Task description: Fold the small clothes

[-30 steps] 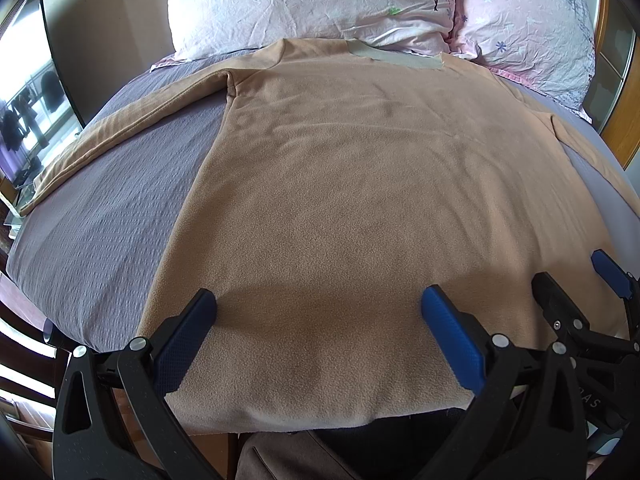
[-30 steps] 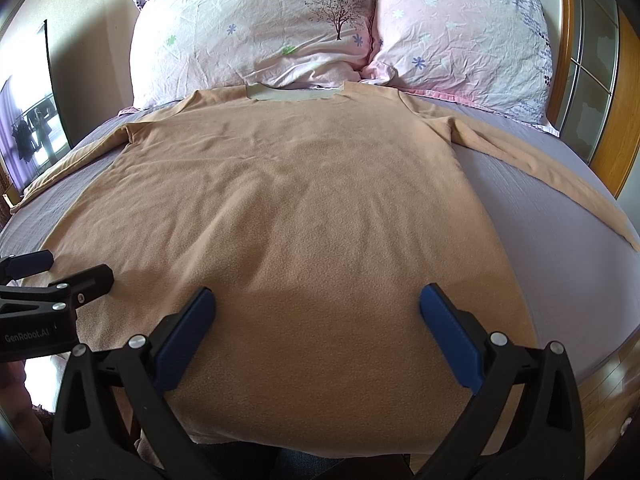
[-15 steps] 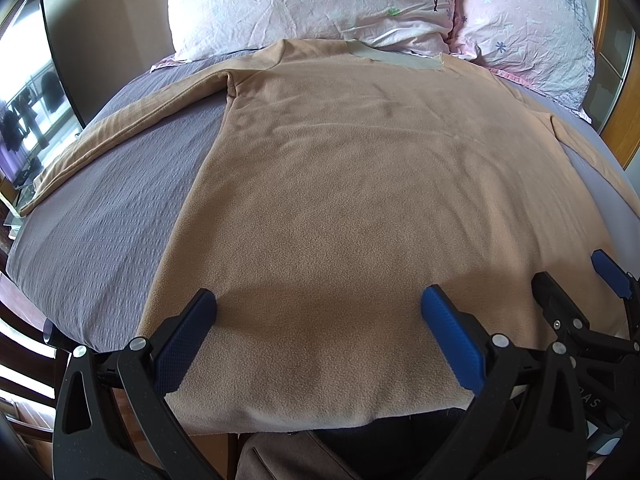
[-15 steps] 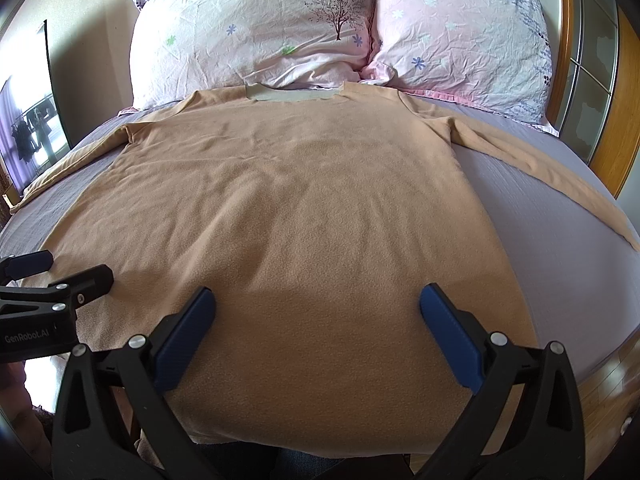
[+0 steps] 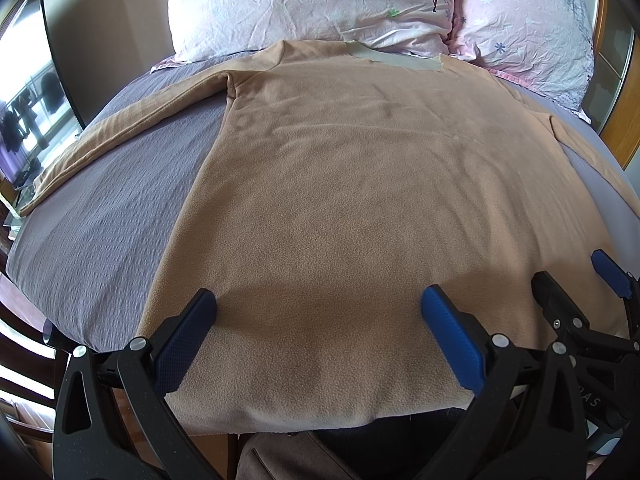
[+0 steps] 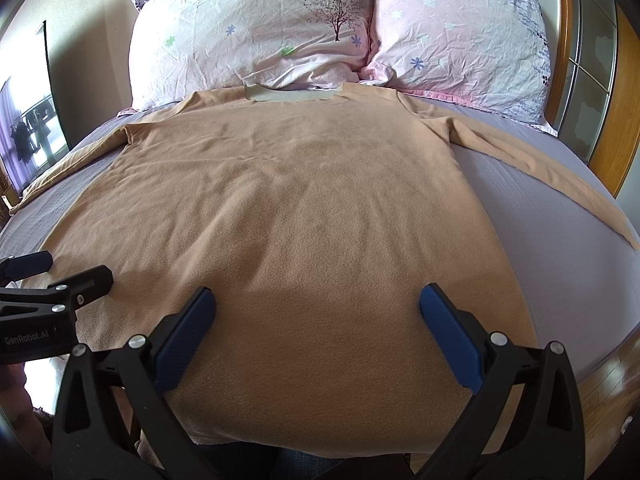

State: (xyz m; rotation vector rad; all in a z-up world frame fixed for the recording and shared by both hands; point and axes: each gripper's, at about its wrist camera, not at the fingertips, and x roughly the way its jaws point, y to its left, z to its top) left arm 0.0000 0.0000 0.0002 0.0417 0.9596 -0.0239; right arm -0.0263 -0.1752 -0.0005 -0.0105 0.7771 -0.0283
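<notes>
A tan long-sleeved fleece shirt [image 5: 360,200] lies flat on the bed, collar at the far end, both sleeves spread out to the sides; it also shows in the right wrist view [image 6: 304,216]. My left gripper [image 5: 318,316] is open and empty, hovering over the shirt's near hem, left of centre. My right gripper [image 6: 316,314] is open and empty over the hem, right of centre. Each gripper shows at the edge of the other's view: the right one [image 5: 576,292] and the left one [image 6: 60,272].
The bed has a grey-purple sheet [image 5: 100,220]. Two pink flowered pillows [image 6: 256,28] [image 6: 460,36] lie at the head. A wooden headboard frame [image 6: 628,92] stands at the right and a window [image 5: 24,120] at the left. The bed's near edge is just below the hem.
</notes>
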